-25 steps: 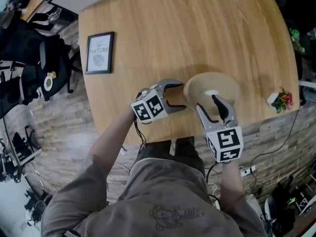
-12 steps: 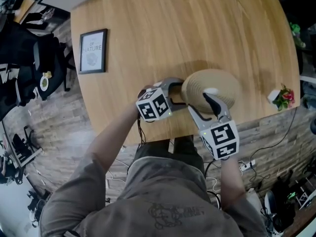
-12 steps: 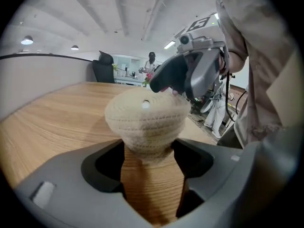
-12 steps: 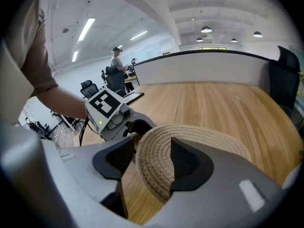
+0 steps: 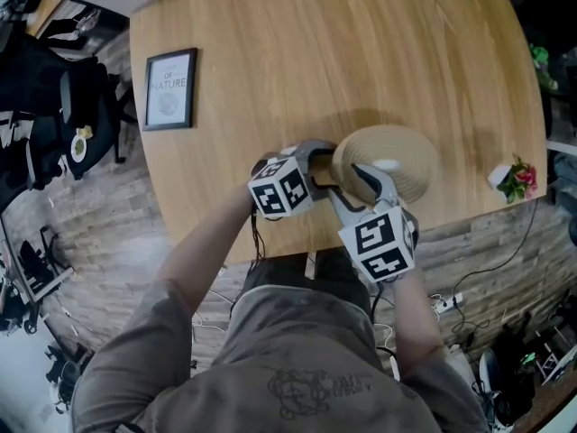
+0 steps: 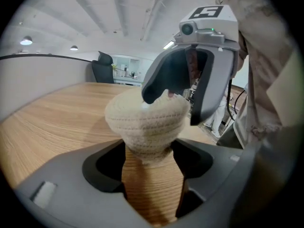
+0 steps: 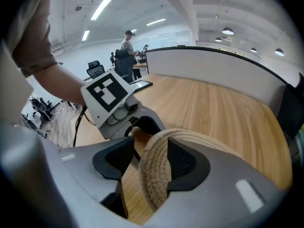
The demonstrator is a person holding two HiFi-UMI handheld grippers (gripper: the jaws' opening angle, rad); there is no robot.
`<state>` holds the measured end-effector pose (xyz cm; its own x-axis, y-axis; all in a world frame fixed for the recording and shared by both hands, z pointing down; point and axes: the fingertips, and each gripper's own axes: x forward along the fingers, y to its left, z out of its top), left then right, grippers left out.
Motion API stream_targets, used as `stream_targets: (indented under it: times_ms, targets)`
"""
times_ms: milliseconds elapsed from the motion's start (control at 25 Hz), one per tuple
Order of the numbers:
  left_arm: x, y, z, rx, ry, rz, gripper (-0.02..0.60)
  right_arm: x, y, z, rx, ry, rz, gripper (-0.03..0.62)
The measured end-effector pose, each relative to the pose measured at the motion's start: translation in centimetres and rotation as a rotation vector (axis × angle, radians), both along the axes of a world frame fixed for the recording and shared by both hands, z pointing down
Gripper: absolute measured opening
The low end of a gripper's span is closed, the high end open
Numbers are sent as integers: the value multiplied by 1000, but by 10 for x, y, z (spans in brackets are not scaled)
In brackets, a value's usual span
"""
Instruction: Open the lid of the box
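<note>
A woven rope box point(image 5: 397, 156) with its lid on stands near the round table's front edge. My left gripper point(image 5: 323, 165) reaches it from the left. Its jaws have just been closing and straddle the box's narrow lower part point(image 6: 147, 148), with slim gaps at the pads, so the left gripper point(image 6: 154, 167) is open. My right gripper point(image 5: 353, 186) comes from the near side, one jaw over the lid, the other outside it. In the right gripper view the lid's rope rim point(image 7: 156, 175) lies between the jaws of the right gripper point(image 7: 142, 175), against the right pad, clear of the left.
A framed print point(image 5: 169, 88) lies at the wooden table's point(image 5: 315, 43) left side. A small flower pot point(image 5: 512, 180) stands at its right edge. The table's front edge runs just under both grippers, with brick-pattern floor and cables below.
My right gripper has moved left along the box's near side and rolled, so it now straddles the lid's rim beside the left gripper. The left gripper has stayed at the box.
</note>
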<state>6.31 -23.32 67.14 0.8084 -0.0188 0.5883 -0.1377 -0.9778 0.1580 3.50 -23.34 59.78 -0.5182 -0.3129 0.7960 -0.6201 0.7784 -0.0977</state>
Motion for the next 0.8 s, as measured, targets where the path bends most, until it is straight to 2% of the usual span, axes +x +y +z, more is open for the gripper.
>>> stream_targets:
  times_ms: [160, 280, 440, 600, 800]
  targets:
    - [1, 0, 0, 9, 4, -3, 315, -3, -8, 14, 2, 66, 65, 229]
    - [2, 0, 0, 12, 5, -3, 316, -1, -14, 19, 39, 105, 111, 227]
    - [0, -1, 0, 17, 5, -5, 316, -2, -16, 22, 93, 141, 87, 220]
    - [0, -1, 0, 21, 6, -8, 318, -4, -13, 22, 126, 154, 46, 171]
    - [0, 0, 0, 23, 9, -10, 319, -2, -12, 11, 140, 107, 45, 135]
